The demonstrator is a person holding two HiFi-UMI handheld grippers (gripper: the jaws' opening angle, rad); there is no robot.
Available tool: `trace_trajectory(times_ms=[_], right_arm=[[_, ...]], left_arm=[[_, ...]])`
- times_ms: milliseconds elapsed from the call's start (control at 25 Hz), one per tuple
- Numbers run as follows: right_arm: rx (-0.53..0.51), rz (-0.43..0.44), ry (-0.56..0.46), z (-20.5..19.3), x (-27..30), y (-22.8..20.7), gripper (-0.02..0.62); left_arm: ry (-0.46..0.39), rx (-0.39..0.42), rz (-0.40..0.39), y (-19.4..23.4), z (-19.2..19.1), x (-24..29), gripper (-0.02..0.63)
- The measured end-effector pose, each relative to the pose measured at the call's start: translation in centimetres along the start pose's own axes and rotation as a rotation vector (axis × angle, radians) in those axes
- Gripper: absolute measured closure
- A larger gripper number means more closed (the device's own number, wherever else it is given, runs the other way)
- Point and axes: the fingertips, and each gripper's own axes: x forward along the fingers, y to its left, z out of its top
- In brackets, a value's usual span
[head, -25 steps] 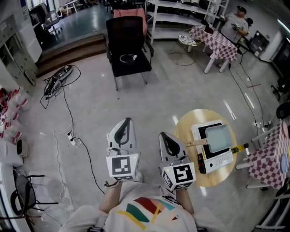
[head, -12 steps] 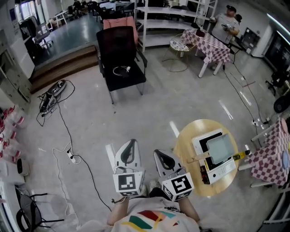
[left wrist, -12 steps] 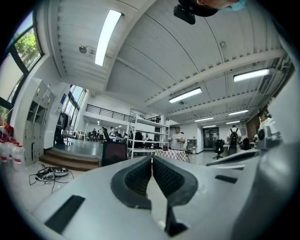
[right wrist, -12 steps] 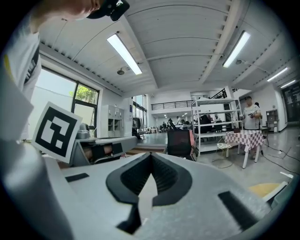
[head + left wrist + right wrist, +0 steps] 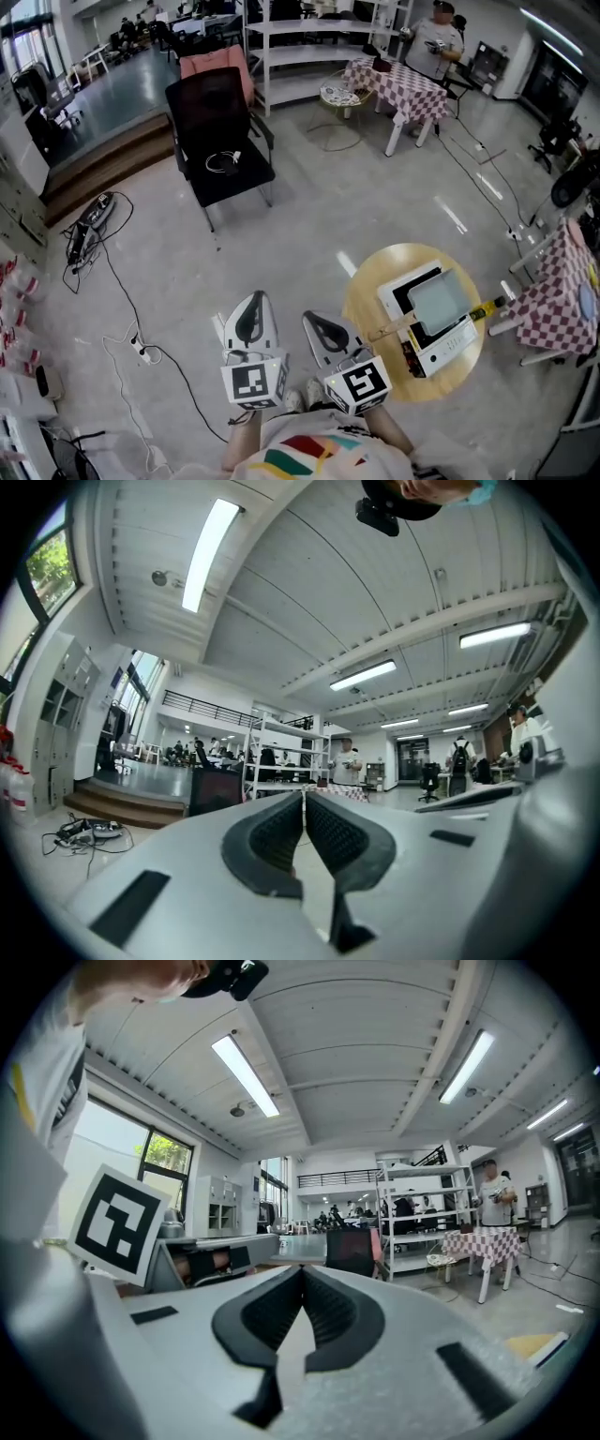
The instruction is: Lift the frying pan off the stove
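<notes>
Seeing left gripper (image 5: 251,302) and right gripper (image 5: 319,323) side by side low in head view, both level over bare floor (image 5: 309,225). Reading left tongs as fully closed: pads (image 5: 279,834) meeting at the tips, nothing between. Same on right tongs: closed tip to tip, empty.

Got frying pan (image 5: 439,300), square and grey, sitting on stove (image 5: 448,345) on round wooden table (image 5: 367,281), off to the right of right gripper and apart from it. Got its wooden handle (image 5: 386,330) pointing off the stove's edge toward the grippers, over the tabletop.

Can't read the print on the stove's front panel, too small. Only clear marks: black-and-white square codes on left cube (image 5: 253,384) and right cube (image 5: 358,384).

Noting small bottle (image 5: 489,307) just beside stove at the table's right rim. Checkered table (image 5: 562,300) close on that side. Open floor ahead and left; cables (image 5: 141,347) on the floor to the left, black chair (image 5: 220,141) well ahead.
</notes>
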Motion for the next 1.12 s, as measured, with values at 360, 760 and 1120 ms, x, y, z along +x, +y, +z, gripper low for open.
trace_trajectory(times_ms=[360, 760, 1120], right_arm=[[0.019, -0.352, -0.057, 1.1, -8.7, -10.1, 0.601], [0.064, -0.655, -0.094, -0.3, -18.1, -19.5, 0.602], [0.108, -0.826, -0.069, -2.8, -23.7, -23.9, 0.603]], left_arm=[[0.001, 0.012, -0.333, -13.3, 0.3, 4.0, 0.594], [-0.044, 0.025, -0.498, -24.0, 0.3, 7.5, 0.594], [-0.025, 0.032, -0.547, -28.3, -0.4, 10.1, 0.594]])
